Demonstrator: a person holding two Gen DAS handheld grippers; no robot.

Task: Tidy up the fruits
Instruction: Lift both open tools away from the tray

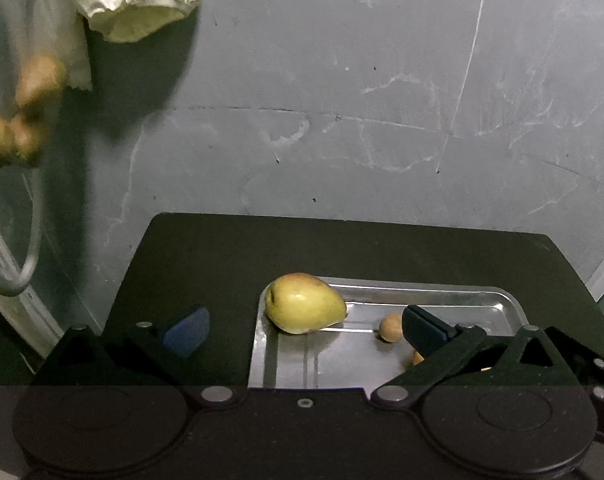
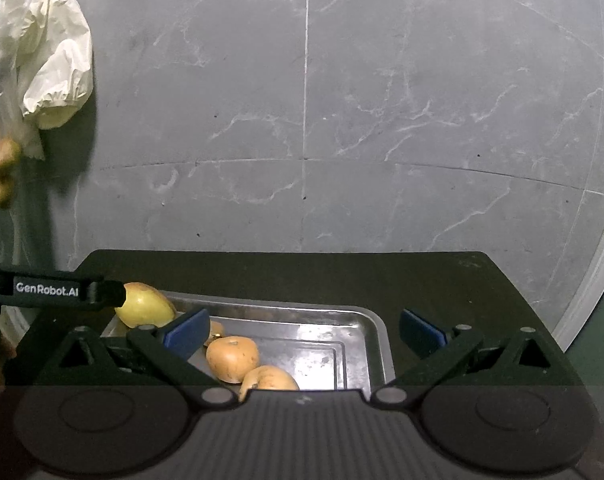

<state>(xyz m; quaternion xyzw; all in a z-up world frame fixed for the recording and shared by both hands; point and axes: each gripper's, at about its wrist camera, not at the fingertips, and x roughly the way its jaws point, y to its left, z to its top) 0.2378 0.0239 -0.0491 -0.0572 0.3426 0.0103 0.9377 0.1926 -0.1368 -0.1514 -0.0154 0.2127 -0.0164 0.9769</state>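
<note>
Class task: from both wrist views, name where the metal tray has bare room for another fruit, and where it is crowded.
Free: the metal tray's far-right stretch, between its right rim and the orange fruits.
Crowded: the left side, where the yellow-green mango fills the far-left corner and the orange fruits sit near the front.

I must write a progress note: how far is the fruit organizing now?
Done: a yellow-green pear-shaped fruit and two round orange-brown fruits lie in the shiny metal tray. In hand: nothing; the left gripper and right gripper are open. Left: small brown fruits hang blurred at the left edge.
</note>
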